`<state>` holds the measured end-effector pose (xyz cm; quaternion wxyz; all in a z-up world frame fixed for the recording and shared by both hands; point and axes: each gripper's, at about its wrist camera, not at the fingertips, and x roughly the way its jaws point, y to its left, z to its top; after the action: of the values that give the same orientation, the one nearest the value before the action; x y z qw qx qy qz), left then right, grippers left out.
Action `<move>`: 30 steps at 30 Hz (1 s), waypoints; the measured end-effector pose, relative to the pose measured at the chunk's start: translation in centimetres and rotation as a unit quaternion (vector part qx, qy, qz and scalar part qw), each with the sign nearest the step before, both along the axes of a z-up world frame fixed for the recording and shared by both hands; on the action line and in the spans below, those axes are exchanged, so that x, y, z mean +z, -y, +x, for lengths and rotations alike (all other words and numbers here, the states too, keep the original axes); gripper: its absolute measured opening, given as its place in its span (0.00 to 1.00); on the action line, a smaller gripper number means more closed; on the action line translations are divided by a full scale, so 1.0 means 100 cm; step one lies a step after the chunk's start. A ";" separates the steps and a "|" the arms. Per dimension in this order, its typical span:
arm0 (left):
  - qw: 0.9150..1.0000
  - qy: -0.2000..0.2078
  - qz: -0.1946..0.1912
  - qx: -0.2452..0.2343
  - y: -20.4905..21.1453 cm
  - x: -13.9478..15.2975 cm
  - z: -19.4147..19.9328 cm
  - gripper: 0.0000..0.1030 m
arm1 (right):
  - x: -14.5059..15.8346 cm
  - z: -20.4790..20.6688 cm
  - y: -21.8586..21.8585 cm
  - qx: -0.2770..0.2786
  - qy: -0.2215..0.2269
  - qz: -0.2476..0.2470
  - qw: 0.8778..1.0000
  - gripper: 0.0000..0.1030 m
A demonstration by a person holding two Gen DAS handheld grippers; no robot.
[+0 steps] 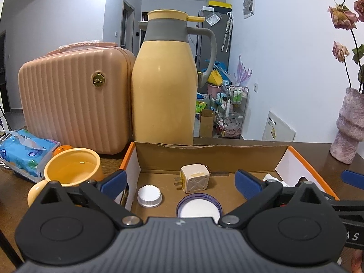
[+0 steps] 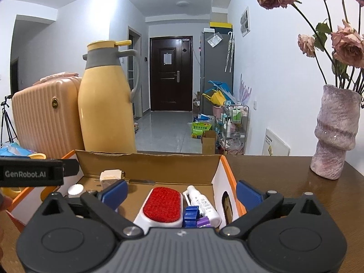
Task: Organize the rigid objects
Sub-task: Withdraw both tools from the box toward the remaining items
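Note:
An open cardboard box (image 1: 204, 157) with orange edges sits on the brown table. In the left wrist view it holds a beige plug adapter (image 1: 194, 180), a white ridged cap (image 1: 149, 196) and a round purple-rimmed lid (image 1: 199, 209). My left gripper (image 1: 180, 183) is open and empty above the box's near left part. In the right wrist view the box (image 2: 147, 166) also holds a red lint brush (image 2: 163, 204), a white spray bottle (image 2: 202, 204) and small blue and purple pieces (image 2: 193, 216). My right gripper (image 2: 180, 192) is open and empty over them.
A yellow thermos jug (image 1: 163, 79) and a pink ribbed case (image 1: 72, 102) stand behind the box. A yellow mug (image 1: 72, 170) and a tissue pack (image 1: 25, 150) lie to the left. A pink vase (image 2: 336, 132) with dried roses stands at the right.

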<state>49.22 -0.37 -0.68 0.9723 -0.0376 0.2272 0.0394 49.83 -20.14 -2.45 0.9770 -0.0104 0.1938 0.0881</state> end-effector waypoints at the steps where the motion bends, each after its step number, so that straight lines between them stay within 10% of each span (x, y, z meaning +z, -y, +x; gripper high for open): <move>1: 1.000 0.001 0.001 0.001 0.000 0.001 -0.001 1.00 | 0.001 -0.002 0.000 0.001 0.002 -0.001 1.000 0.99; 30: 1.000 0.023 -0.010 0.008 -0.029 0.017 -0.091 1.00 | 0.019 -0.095 0.005 0.019 0.044 0.005 0.999 0.99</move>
<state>40.07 2.50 1.00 0.9764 -0.0498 0.2053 0.0443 40.37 -20.64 -0.52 0.9829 -0.0132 0.1499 0.1066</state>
